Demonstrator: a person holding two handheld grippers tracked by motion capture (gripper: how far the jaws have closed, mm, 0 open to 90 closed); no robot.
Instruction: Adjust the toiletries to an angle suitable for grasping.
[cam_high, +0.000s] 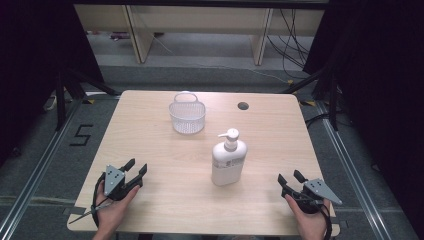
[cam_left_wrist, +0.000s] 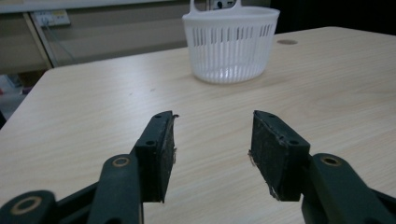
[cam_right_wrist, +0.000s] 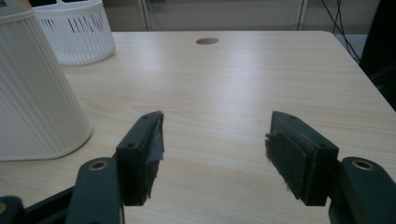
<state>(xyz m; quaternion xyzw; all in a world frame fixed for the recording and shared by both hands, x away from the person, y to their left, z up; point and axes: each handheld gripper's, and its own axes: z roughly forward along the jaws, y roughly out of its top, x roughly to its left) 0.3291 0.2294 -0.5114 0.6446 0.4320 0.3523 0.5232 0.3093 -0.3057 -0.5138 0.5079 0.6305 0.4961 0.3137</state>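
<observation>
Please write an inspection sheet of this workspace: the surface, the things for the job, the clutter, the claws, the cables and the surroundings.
Surface: light wooden table, bare between the things, with a round hole near the far edge.
Job's things: white pump bottle upright, right of centre; white slotted basket behind it, empty as far as seen. They stand apart.
Clutter: nothing seen on the table.
Claws: left claw and right claw both open, holding nothing, at the near corners, each in a hand.
Cables: a black cable at the left claw; loose cables on the floor beyond the table.
Surroundings: dark curtains at the sides, pale furniture legs at the back, a "5" mark on the floor.
</observation>
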